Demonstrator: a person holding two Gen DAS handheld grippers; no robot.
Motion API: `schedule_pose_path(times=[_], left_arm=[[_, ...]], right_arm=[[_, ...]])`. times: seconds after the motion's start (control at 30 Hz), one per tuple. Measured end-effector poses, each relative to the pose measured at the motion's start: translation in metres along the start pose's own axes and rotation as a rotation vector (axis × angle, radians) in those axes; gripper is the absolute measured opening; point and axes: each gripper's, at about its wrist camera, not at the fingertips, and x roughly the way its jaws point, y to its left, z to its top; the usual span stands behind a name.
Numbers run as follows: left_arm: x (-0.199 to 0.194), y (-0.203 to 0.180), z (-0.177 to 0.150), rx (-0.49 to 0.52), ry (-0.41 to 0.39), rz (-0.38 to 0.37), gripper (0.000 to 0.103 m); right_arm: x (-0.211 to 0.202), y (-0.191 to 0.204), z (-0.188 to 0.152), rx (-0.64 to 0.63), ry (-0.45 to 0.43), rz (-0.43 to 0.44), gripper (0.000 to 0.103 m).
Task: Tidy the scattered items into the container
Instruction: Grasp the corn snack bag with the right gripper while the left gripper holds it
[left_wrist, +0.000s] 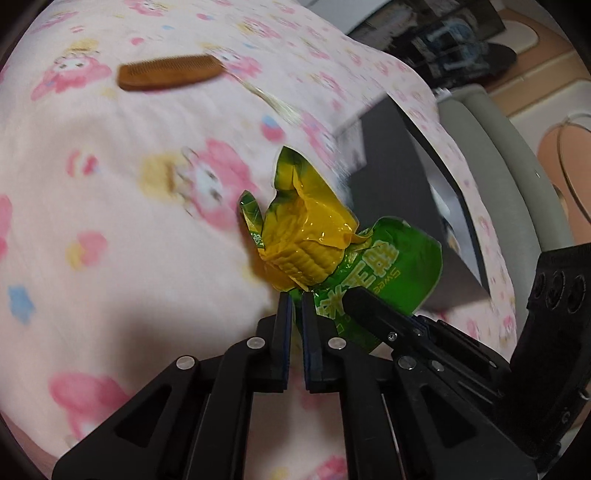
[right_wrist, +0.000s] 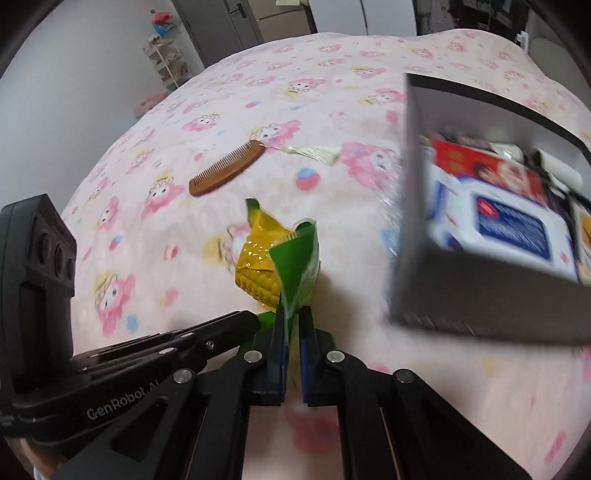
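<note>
A vacuum-packed sweet corn cob in a green and yellow wrapper is held above the pink bedspread. My left gripper is shut on the wrapper's lower edge. From the right, my right gripper reaches the same packet. In the right wrist view the right gripper is shut on the green flap of the corn packet, and the left gripper comes in from the left beside it. The grey box stands just to the right, with packets inside. A brown wooden comb with a cream tassel lies farther out on the bed.
The grey box sits at the right of the left wrist view, near the bed's edge, with the comb at the upper left. A white shelf rack and a door stand beyond the bed. Grey furniture lies past the bed edge.
</note>
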Motion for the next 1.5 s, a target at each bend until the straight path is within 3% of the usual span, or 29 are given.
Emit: schedule_pose_path(times=[0.23,0.4,0.5,0.67,0.77,0.83,0.9,1.03,1.13,1.2,1.33,1.4,1.5], left_arm=[[0.017,-0.028,-0.013,0.071,0.036,-0.047,0.004],[0.01,-0.014,-0.004,0.009,-0.047,-0.062,0.023],[0.019,-0.005,0.004,-0.031,-0.076,-0.074,0.025],[0.045,0.003,0.02,-0.082,-0.04,-0.156,0.028],[0.052,-0.003,0.017,-0.055,0.0,-0.146,0.026],[0.05,-0.011,0.013,-0.017,0.021,-0.117,0.014],[0.049,-0.019,0.009,0.012,0.059,-0.137,0.009],[0.045,-0.034,0.001,0.06,0.136,-0.216,0.008],[0.039,-0.039,-0.001,0.083,0.114,-0.208,0.015],[0.038,-0.035,0.002,0.071,0.08,-0.161,0.019],[0.03,-0.018,0.012,-0.018,0.0,-0.15,0.028],[0.031,-0.011,0.016,-0.05,-0.01,-0.149,0.03],[0.035,-0.01,0.015,-0.053,0.005,-0.111,0.03]], right_arm=[[-0.027,-0.044,-0.032,0.081,0.011,0.002,0.003],[-0.042,-0.063,-0.039,0.107,-0.016,-0.01,0.003],[-0.047,-0.069,-0.04,0.091,-0.024,-0.028,0.003],[-0.05,-0.075,-0.037,0.073,-0.044,-0.057,0.003],[-0.05,-0.081,-0.038,0.073,-0.042,-0.084,0.004],[-0.049,-0.089,-0.038,0.093,-0.038,-0.094,0.004],[-0.049,-0.092,-0.037,0.095,-0.054,-0.143,0.004],[-0.053,-0.094,-0.033,0.067,-0.096,-0.219,0.004],[-0.056,-0.1,-0.032,0.08,-0.086,-0.221,0.004],[-0.056,-0.106,-0.031,0.109,-0.057,-0.206,0.007],[-0.058,-0.109,-0.035,0.124,-0.003,-0.177,0.018],[-0.056,-0.104,-0.038,0.104,0.017,-0.147,0.031],[-0.045,-0.096,-0.043,0.066,0.053,-0.112,0.034]])
